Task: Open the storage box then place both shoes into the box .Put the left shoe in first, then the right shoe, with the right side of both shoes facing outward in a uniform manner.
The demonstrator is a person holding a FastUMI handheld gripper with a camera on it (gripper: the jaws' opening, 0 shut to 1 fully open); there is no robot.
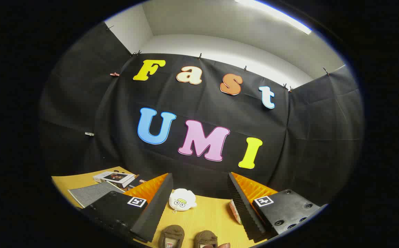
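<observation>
A ceiling strip light supplies bright, even illumination (slight glare at the fixture). Fisheye distortion bends lines toward the rim; the desk appears sharp, with soft shadows.

Black cloth hangs clipped across the booth's back and sides — above it, a white wall and ceiling with one long strip light. Below, a pale wooden worktop.

The tool has ribbed finger pads, screwed housings and square coded markers.
</observation>
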